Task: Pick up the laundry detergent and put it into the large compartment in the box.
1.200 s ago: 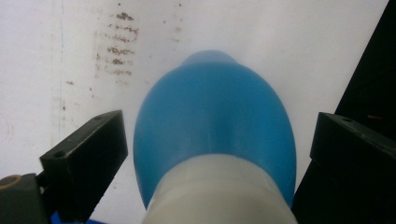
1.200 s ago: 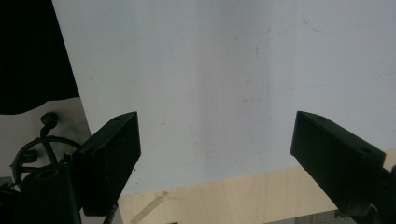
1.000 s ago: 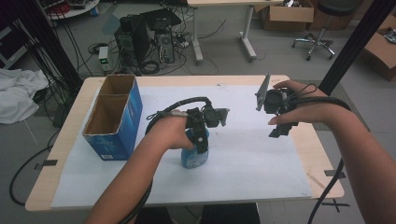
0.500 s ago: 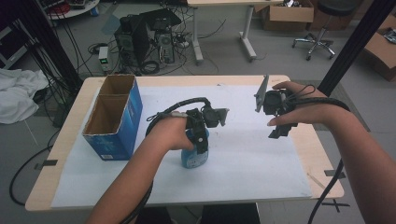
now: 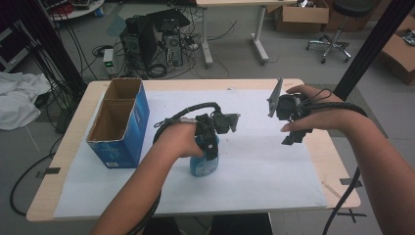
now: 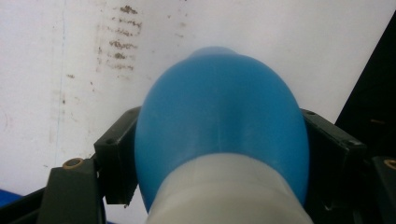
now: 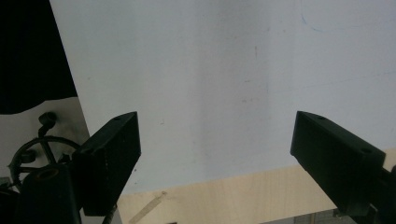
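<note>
A blue bottle stands upright on the white sheet near the middle of the table. My left gripper comes down on it from above. In the left gripper view the bottle sits between the two black jaws, which have just been closing, and both pads press its sides. My right gripper hovers over the right part of the table. Its jaws stand wide apart with nothing between them, above the sheet and the wooden edge.
An open blue cardboard box with two compartments stands at the left of the table. The white sheet covers most of the wooden tabletop. Computer cases, cables and a chair stand on the floor beyond the far edge.
</note>
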A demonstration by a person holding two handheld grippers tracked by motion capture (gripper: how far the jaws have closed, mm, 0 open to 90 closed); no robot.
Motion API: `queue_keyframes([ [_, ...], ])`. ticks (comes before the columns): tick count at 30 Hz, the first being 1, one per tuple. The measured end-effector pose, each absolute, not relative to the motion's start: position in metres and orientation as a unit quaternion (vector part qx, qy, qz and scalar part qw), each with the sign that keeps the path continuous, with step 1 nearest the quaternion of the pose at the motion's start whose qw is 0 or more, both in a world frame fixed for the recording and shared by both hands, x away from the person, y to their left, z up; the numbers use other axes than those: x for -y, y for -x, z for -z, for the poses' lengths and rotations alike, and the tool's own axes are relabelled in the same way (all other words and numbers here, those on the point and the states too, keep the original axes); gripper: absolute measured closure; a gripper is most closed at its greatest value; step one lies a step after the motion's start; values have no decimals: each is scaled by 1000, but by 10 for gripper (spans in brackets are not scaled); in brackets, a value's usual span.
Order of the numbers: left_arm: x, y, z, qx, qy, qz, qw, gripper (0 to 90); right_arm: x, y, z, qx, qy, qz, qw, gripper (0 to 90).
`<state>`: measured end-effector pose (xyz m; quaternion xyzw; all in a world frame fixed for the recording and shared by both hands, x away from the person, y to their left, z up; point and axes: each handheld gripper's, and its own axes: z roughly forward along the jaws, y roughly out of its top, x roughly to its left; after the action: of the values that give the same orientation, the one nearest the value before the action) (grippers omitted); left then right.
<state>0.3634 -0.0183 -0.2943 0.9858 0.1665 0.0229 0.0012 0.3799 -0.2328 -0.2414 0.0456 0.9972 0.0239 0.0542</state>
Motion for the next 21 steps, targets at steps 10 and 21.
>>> queue_keyframes([
  [10, 18, -363, 295, -177, -984, -29, 0, 324, 234, -380, 242, -997, -46, -25, 55, 160],
  [21, 16, -364, 296, -180, -983, -23, 9, 383, 234, -381, 244, -997, -48, -27, 54, 161],
])
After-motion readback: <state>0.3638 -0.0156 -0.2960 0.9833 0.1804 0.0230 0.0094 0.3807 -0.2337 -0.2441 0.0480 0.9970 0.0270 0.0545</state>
